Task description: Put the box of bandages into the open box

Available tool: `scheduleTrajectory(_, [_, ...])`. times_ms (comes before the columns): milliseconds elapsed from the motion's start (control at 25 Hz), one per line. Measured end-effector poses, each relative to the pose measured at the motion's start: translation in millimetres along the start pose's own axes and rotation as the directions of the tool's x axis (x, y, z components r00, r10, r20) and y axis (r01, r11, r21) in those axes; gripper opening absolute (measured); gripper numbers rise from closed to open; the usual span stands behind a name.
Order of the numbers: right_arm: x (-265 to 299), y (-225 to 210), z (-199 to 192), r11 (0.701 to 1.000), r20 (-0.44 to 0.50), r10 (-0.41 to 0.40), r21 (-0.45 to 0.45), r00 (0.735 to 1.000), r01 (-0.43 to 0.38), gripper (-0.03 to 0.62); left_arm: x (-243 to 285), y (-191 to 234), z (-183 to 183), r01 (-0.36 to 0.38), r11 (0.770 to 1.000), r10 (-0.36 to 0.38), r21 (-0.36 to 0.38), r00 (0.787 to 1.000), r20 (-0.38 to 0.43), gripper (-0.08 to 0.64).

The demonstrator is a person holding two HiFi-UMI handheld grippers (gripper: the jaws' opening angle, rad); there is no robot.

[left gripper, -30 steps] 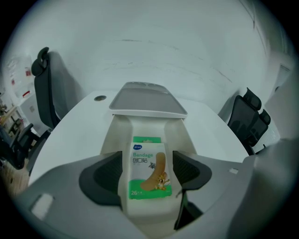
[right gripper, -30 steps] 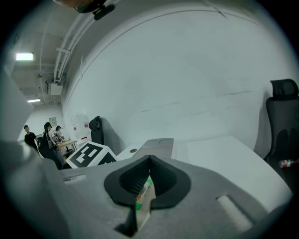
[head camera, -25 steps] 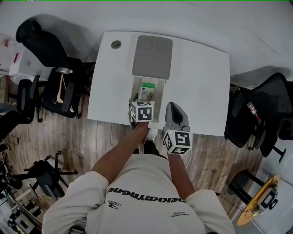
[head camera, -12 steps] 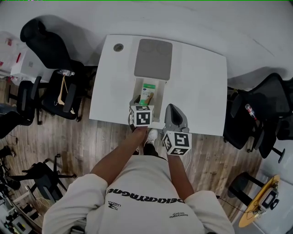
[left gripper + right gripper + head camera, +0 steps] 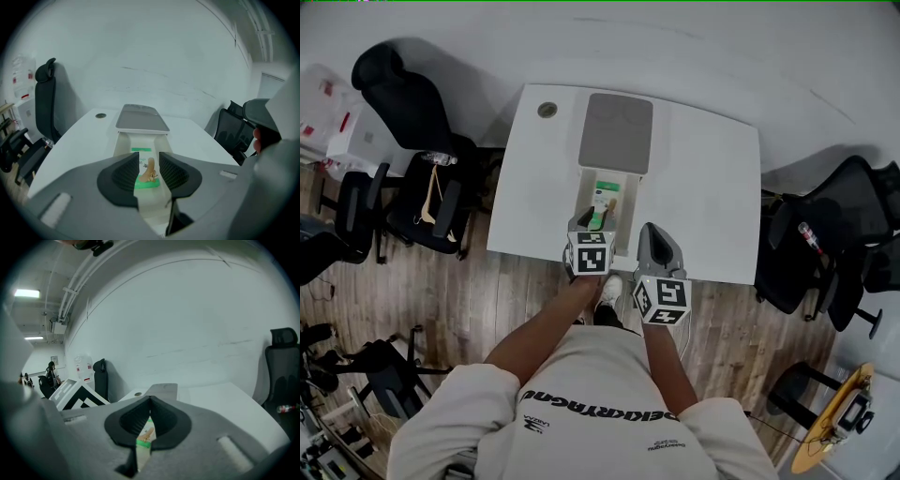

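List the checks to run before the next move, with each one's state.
1. Bandage box lies inside the open box: ok.
2. Left gripper holds nothing: ok. Its jaws have just been closing and stand apart, and the bandage box shows beyond the gap, ungripped.
3. Right gripper empty, jaws together: ok.
4. Lid folded back, opening unblocked: ok.
5. Bandage box flat on the bottom: cannot tell.

shirt print (image 5: pixel 600 405): upside down, illegible | other text: none readable
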State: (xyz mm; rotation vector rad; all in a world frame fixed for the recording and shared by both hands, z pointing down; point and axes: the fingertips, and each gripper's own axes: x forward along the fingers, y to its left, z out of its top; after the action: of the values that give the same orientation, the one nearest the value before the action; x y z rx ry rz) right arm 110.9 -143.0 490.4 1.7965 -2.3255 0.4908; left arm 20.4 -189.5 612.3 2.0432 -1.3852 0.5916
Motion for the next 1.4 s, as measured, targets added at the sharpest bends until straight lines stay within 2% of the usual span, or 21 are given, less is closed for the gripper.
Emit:
scheduleTrajectory(160, [-3, 1, 1, 1.0, 0.006, -0.002, -0.003, 1.0, 0.002, -0.003, -12, 1, 11, -0.005, 1.0, 0.004, 0.012, 0.999, 0.041, 0.11])
scheduleTrajectory(320, [-6, 3, 2, 1.0, 0.009, -0.005, -0.004, 1.0, 0.005, -0.003, -24, -9, 11, 0.028, 1.0, -0.028, -0.009, 0.999, 0.024, 0.08])
scheduleTrajectory(440, [-8, 6, 3, 1.0, 0.009, -0.002, -0.01, 1.0, 0.002, -0.003, -28, -11, 20, 0.042, 0.999, -0.042, 0.011, 0.997, 0.071, 0.075])
scheduleTrajectory(520, [-10, 7, 3, 1.0, 0.009, -0.002, -0.013, 1.0, 0.002, -0.002, -32, -12, 20, 0.045, 0.999, -0.047, 0.023, 0.996, 0.07, 0.07])
scheduleTrajectory(680, [-14, 6, 4, 1.0, 0.01, -0.006, -0.015, 1.0, 0.007, -0.002, -40, -11, 25, 0.037, 0.997, -0.043, 0.063, 0.994, 0.104, 0.026])
scheduleTrajectory(920, [-17, 6, 7, 1.0, 0.017, -0.004, -0.02, 1.0, 0.004, -0.003, -54, -18, 35, 0.066, 0.995, -0.075, 0.069, 0.988, 0.136, -0.002])
scheduleTrajectory(1200, [-16, 11, 8, 1.0, 0.024, 0.022, -0.008, 0.999, -0.022, -0.003, -69, -21, 41, 0.08, 0.992, -0.096, 0.099, 0.98, 0.174, -0.002])
scheduleTrajectory(1400, [-16, 18, 7, 0.999, 0.023, 0.043, -0.014, 0.999, -0.043, -0.003, -80, -25, 47, 0.101, 0.988, -0.125, 0.118, 0.967, 0.224, -0.002])
